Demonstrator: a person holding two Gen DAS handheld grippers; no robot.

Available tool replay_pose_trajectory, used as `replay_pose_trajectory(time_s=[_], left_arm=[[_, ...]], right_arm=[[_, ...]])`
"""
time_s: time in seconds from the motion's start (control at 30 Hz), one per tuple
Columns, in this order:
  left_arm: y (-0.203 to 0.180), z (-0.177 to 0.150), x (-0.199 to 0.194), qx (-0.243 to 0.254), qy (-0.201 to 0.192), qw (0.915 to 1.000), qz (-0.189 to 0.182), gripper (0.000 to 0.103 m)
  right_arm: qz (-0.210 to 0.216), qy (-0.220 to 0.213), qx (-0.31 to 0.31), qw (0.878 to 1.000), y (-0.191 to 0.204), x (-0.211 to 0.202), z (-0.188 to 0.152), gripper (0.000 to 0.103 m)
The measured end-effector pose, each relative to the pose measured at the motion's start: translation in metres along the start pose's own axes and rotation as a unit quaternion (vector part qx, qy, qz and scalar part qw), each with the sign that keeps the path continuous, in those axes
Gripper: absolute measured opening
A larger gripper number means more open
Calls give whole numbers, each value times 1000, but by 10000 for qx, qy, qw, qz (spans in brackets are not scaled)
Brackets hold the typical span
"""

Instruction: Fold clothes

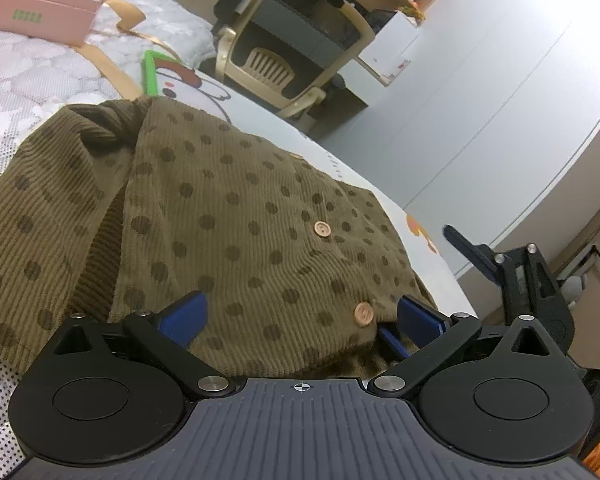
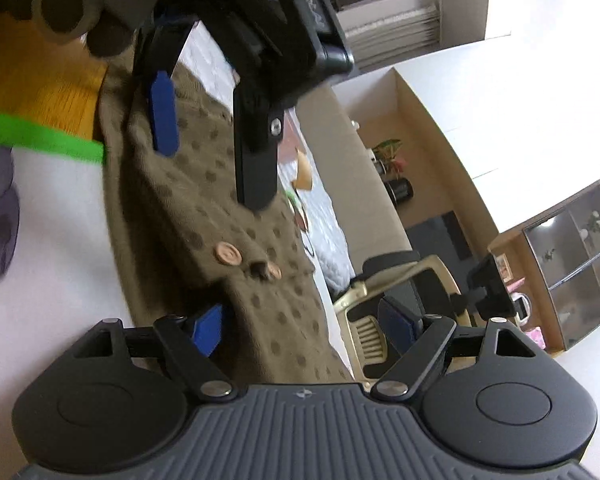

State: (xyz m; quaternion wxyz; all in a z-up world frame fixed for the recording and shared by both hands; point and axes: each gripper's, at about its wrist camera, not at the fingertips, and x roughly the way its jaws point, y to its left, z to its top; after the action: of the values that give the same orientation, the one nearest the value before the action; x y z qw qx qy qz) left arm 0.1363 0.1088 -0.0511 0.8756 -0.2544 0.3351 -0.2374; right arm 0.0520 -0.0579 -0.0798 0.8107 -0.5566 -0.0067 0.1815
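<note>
Pink box [image 1: 40, 10], office chair [image 1: 292, 52]

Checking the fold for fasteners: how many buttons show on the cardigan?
3 in the left wrist view: button at the near hem, one mid-front, one farther up. Folds may hide more.

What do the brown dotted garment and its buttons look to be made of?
The garment looks like a soft ribbed knit or corduroy-like fabric: fine parallel ridges run across it, matte olive-brown with darker dots. The buttons look like wood or wood-effect plastic: pale tan, matte, round with small holes; the pictures do not settle which.
</note>
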Motion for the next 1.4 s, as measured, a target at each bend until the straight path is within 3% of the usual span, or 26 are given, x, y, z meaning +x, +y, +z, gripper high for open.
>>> replay_pose_trajectory(time_s=[0.2, 0.3, 0.37, 0.53, 0.67, 0.8, 0.97, 1.07, 1.2, 1.3, 1.4], left_arm=[[2, -1, -1, -113, -18, 9999, -38, 103], [2, -1, -1, -97, -24, 9999, -31, 103], [2, -1, -1, -85, -25, 10000, -22, 103], [-2, -4, -2, 11, 37, 9999, 106, 103], [-11, -9, -6, 205, 212, 9992, 272, 103], [-23, 4, -11, 420, 434, 9980, 199, 103], [-28, 60, -7, 615, 13, 9981, 33, 103], [-15, 95, 13, 174, -177, 9996, -105, 103], [14, 113, 72, -417, 332, 9986, 59, 103], [21, 107, 83, -213, 391, 9990, 58, 103], [22, 109, 54, -29, 141, 9997, 219, 103]], right_arm=[[3, -707, 999, 9925, -37, -50, 3, 80], [152, -416, 1305, 9905, -53, -60, -7, 80], [475, 13, 1794, 9826, -64, -53, -21, 80], [1042, 1426, 3091, 9345, -82, -11, -82, 80], [1483, 1867, 3622, 9011, -94, -16, -116, 81], [1893, 1489, 4503, 8597, -132, 5, -118, 81], [2366, 942, 5456, 7984, -177, 39, -116, 81], [2488, 654, 5392, 8019, -177, 83, -96, 81], [2594, 763, 5424, 7954, -158, 113, -98, 81], [2672, 858, 5451, 7900, -143, 134, -101, 81], [2750, 953, 5477, 7844, -128, 155, -104, 81]])
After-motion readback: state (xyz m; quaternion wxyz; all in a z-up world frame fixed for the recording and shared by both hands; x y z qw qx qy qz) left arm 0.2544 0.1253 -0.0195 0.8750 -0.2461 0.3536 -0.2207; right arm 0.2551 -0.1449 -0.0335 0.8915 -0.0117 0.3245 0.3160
